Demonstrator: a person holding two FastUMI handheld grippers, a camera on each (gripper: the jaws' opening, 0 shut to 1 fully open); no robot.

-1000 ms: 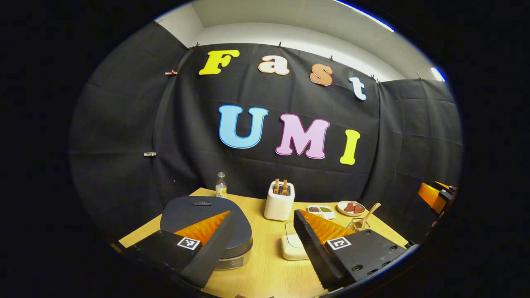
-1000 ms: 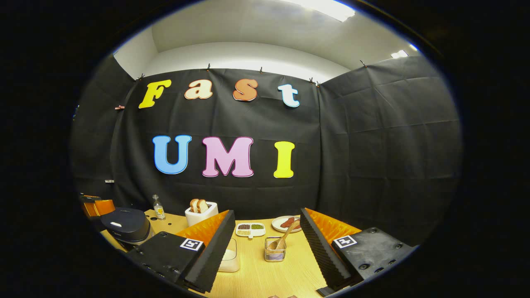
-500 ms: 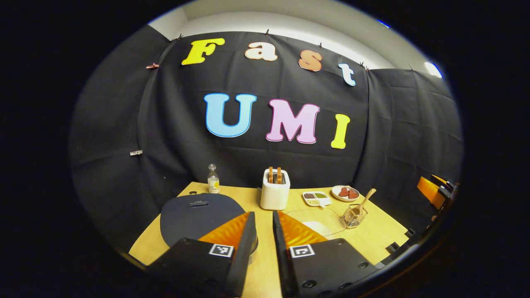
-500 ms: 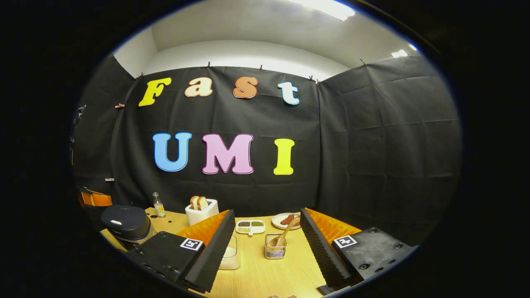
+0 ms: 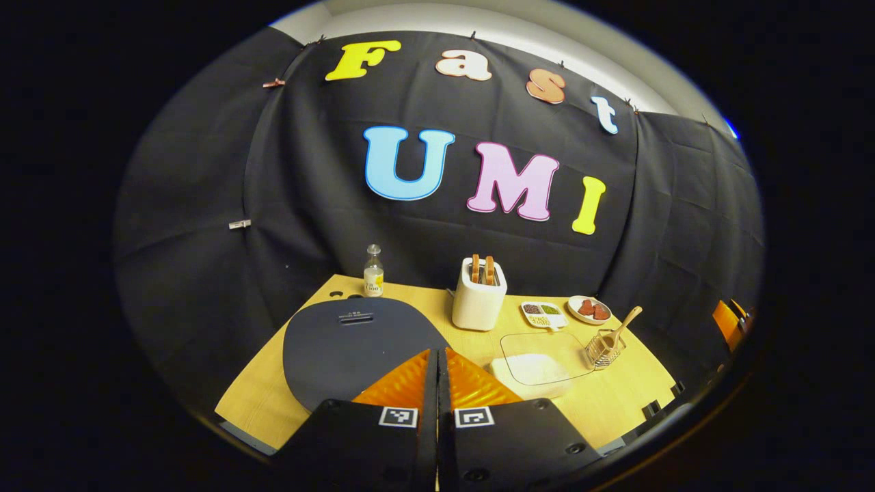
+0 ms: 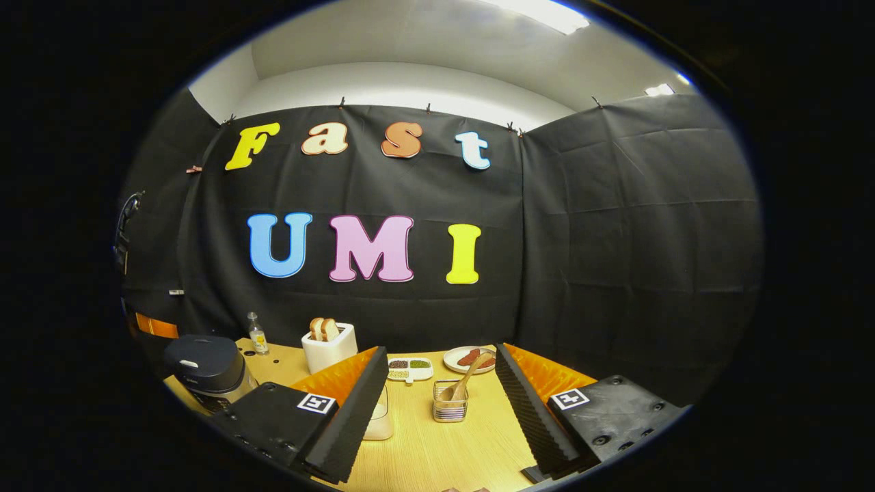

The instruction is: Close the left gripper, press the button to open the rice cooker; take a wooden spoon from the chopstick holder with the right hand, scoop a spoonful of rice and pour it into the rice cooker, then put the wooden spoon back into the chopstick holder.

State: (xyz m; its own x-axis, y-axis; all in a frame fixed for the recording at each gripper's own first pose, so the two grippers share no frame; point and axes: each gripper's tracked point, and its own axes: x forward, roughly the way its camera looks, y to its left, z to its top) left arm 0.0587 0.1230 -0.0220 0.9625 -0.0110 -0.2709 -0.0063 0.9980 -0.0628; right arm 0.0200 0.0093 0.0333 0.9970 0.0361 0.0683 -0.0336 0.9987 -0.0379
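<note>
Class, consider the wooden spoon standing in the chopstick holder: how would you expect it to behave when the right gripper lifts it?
The wooden spoon looks rigid, so it probably won't bend. It leans loosely in the wire chopstick holder, so it should lift free easily, though the light holder might tip.

the near edge of the rice cooker (image 5: pixel 355 345) is hidden behind the left gripper (image 5: pixel 437 369); its button cannot be made out.

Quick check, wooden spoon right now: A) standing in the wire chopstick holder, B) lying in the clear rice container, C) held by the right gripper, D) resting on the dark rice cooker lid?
A: the light wooden spoon stands tilted in the wire chopstick holder on the table, ahead of the right gripper, whose fingers are spread wide and hold nothing.
</note>
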